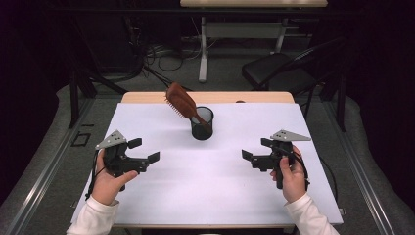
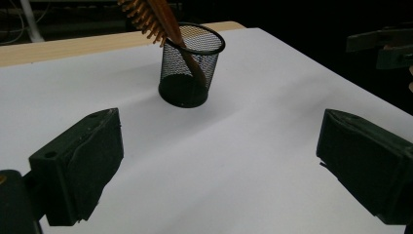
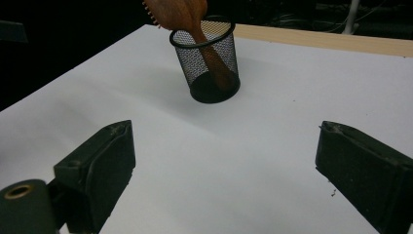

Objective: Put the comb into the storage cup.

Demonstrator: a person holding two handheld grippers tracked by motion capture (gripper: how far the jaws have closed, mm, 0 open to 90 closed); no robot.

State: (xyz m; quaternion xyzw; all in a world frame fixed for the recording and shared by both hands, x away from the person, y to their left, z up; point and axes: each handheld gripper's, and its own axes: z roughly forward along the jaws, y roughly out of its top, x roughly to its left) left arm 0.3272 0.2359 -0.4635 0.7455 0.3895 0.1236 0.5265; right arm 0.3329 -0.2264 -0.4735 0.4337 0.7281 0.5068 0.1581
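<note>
A black mesh cup point(image 1: 202, 123) stands upright near the middle back of the white table top point(image 1: 205, 186). A brown wooden hairbrush point(image 1: 182, 102) rests handle-down in it, its bristled head leaning out to the left. The cup point(image 2: 191, 66) and brush point(image 2: 153, 19) appear ahead in the left gripper view, and the cup point(image 3: 208, 58) and brush point(image 3: 182, 14) likewise in the right gripper view. My left gripper point(image 1: 147, 150) is held at the left, open and empty. My right gripper point(image 1: 256, 151) is held at the right, also open and empty. Both are well short of the cup.
A light wooden strip point(image 1: 147, 97) edges the table's far side. Beyond it are a dark folding chair point(image 1: 279, 68), a white desk frame point(image 1: 203, 49) and cables on the floor. Wide bare table surface lies between the two grippers.
</note>
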